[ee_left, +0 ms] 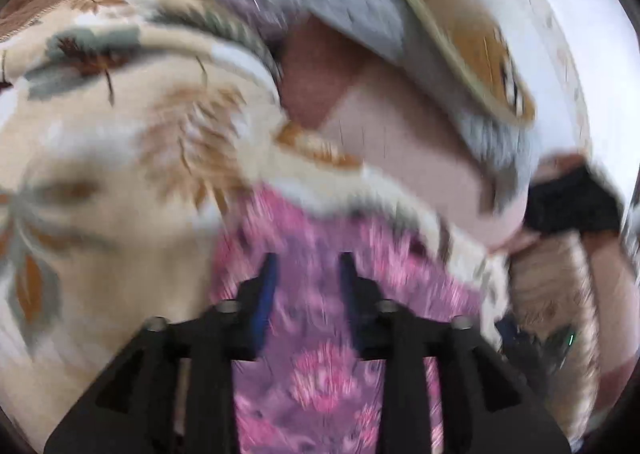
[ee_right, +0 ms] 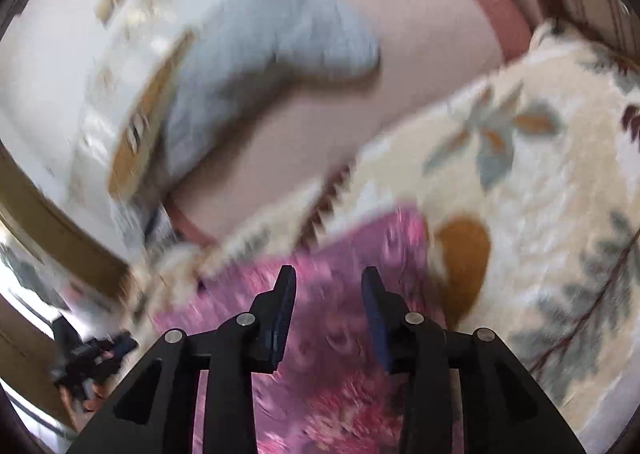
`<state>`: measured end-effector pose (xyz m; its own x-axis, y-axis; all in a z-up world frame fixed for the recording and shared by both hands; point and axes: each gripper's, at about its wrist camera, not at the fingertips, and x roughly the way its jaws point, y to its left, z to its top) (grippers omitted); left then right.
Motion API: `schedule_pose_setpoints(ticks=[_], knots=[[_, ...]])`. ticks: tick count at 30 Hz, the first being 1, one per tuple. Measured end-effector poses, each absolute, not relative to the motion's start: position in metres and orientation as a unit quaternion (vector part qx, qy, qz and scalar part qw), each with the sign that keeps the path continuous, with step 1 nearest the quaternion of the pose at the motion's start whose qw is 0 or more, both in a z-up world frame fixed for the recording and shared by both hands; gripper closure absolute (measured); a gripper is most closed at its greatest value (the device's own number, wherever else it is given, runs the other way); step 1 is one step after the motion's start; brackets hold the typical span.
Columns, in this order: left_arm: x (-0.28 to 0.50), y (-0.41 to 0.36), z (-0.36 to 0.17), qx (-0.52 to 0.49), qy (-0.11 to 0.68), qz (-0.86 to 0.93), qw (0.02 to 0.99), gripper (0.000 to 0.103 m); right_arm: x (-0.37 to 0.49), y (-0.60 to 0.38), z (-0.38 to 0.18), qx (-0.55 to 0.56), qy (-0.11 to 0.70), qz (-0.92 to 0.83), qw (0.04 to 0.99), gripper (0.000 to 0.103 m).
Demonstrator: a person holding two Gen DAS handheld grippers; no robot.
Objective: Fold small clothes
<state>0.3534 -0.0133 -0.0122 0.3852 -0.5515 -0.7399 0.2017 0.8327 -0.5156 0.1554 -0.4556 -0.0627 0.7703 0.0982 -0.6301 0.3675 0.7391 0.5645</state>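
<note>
No writing, brand or label can be read anywhere; both views are smeared by motion blur. In our left wrist view the left claw [ee_left: 308, 266] stands with its two black fingers apart, a clear gap between the blue pads, and nothing is held between them. Beneath and ahead of it lies the pink and purple floral-print small garment [ee_left: 320, 334], spread on the cream plush blanket with brown and grey-green leaf pattern [ee_left: 112, 158]. The garment's far edge runs just beyond the fingertips, where the blanket's pile begins. In our right wrist view the right claw [ee_right: 329, 282] is likewise parted, its fingers empty, hovering over the same pink cloth [ee_right: 332, 354], whose far edge crosses just ahead of the tips and whose right edge meets the blanket [ee_right: 540, 194] near an orange-brown patch. Whether either claw touches the fabric we cannot tell. Beyond the blanket lies a pale pink sheet [ee_right: 400, 54], with a grey quilted cloth [ee_right: 256, 50] resting on it. Open blanket stretches to the right of the right claw and to the left of the left claw.
</note>
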Motion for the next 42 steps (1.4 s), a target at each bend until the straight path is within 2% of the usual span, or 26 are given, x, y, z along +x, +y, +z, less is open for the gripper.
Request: schedule_pose_setpoints(ticks=[2, 3, 4, 5, 6, 7, 8, 9, 10, 11, 13, 14, 15, 16, 18, 20, 22, 24, 26, 28, 30, 32, 33, 34, 40, 42], knots=[[0.346, -0.037, -0.041, -0.119, 0.546, -0.217, 0.8, 0.069, 0.172, -0.446, -0.096, 0.343, 0.409, -0.091, 0.84, 0.074], [0.345, -0.046, -0.057, -0.085, 0.573, -0.202, 0.79, 0.072, 0.169, -0.444, -0.096, 0.336, 0.403, -0.101, 0.846, 0.084], [0.343, -0.048, -0.059, -0.066, 0.569, -0.197, 0.795, 0.08, 0.163, -0.445, -0.087, 0.332, 0.395, -0.113, 0.849, 0.079], [0.339, -0.046, -0.051, -0.055, 0.561, -0.189, 0.804, 0.083, 0.156, -0.446, -0.077, 0.34, 0.395, -0.116, 0.846, 0.078], [0.338, -0.043, -0.045, -0.061, 0.568, -0.188, 0.799, 0.083, 0.146, -0.447, -0.068, 0.347, 0.384, -0.112, 0.848, 0.077], [0.336, -0.037, -0.038, -0.079, 0.574, -0.195, 0.791, 0.083, 0.132, -0.446, -0.057, 0.351, 0.37, -0.102, 0.854, 0.07], [0.33, -0.028, -0.029, -0.105, 0.571, -0.212, 0.786, 0.08, 0.116, -0.445, -0.05, 0.349, 0.363, -0.097, 0.858, 0.062], [0.32, -0.02, -0.021, -0.122, 0.564, -0.225, 0.785, 0.077, 0.102, -0.444, -0.046, 0.347, 0.361, -0.103, 0.86, 0.046], [0.309, -0.014, -0.015, -0.128, 0.557, -0.232, 0.787, 0.063, 0.083, -0.444, -0.047, 0.346, 0.359, -0.115, 0.859, 0.041], [0.297, -0.008, -0.01, -0.13, 0.549, -0.238, 0.79, 0.054, 0.065, -0.443, -0.051, 0.351, 0.359, -0.128, 0.855, 0.041], [0.274, -0.002, -0.009, -0.129, 0.54, -0.245, 0.795, 0.052, 0.041, -0.442, -0.064, 0.377, 0.362, -0.138, 0.841, 0.041], [0.265, -0.004, -0.013, -0.12, 0.542, -0.246, 0.794, 0.052, 0.032, -0.438, -0.076, 0.401, 0.366, -0.127, 0.83, 0.043], [0.261, -0.007, -0.02, -0.108, 0.55, -0.239, 0.793, 0.052, 0.028, -0.434, -0.084, 0.416, 0.375, -0.106, 0.822, 0.062], [0.259, -0.009, -0.029, -0.097, 0.559, -0.228, 0.791, 0.052, 0.026, -0.425, -0.088, 0.422, 0.386, -0.077, 0.817, 0.101], [0.254, -0.003, -0.047, -0.093, 0.578, -0.208, 0.784, 0.053, 0.028, -0.407, -0.083, 0.375, 0.402, -0.07, 0.832, 0.099], [0.253, 0.004, -0.056, -0.106, 0.579, -0.197, 0.784, 0.062, 0.018, -0.406, -0.059, 0.352, 0.359, -0.091, 0.859, 0.099], [0.25, 0.007, -0.055, -0.114, 0.579, -0.199, 0.783, 0.062, 0.006, -0.422, -0.052, 0.366, 0.336, -0.124, 0.859, 0.1], [0.251, 0.008, -0.056, -0.109, 0.579, -0.205, 0.781, 0.062, 0.011, -0.43, -0.068, 0.363, 0.376, -0.142, 0.841, 0.1], [0.249, 0.007, -0.057, -0.097, 0.582, -0.203, 0.782, 0.062, 0.025, -0.425, -0.092, 0.332, 0.448, -0.155, 0.815, 0.099], [0.241, 0.008, -0.051, -0.097, 0.588, -0.195, 0.779, 0.062, 0.021, -0.416, -0.074, 0.305, 0.437, -0.179, 0.827, 0.088], [0.232, 0.014, -0.049, -0.11, 0.594, -0.192, 0.773, 0.059, 0.007, -0.408, -0.051, 0.323, 0.395, -0.181, 0.841, 0.087], [0.22, 0.02, -0.05, -0.133, 0.603, -0.194, 0.763, 0.055, -0.011, -0.396, -0.035, 0.335, 0.363, -0.165, 0.853, 0.071], [0.214, 0.022, -0.05, -0.14, 0.604, -0.195, 0.76, 0.055, -0.019, -0.387, -0.028, 0.323, 0.361, -0.182, 0.856, 0.046], [0.207, 0.024, -0.049, -0.147, 0.605, -0.196, 0.757, 0.055, -0.027, -0.379, -0.027, 0.314, 0.366, -0.191, 0.855, 0.033], [0.16, 0.037, -0.043, -0.166, 0.605, -0.209, 0.75, 0.055, -0.053, -0.34, -0.079, 0.306, 0.447, -0.205, 0.815, 0.034], [0.145, 0.043, -0.037, -0.158, 0.602, -0.21, 0.754, 0.055, -0.063, -0.326, -0.08, 0.28, 0.43, -0.219, 0.83, 0.033]])
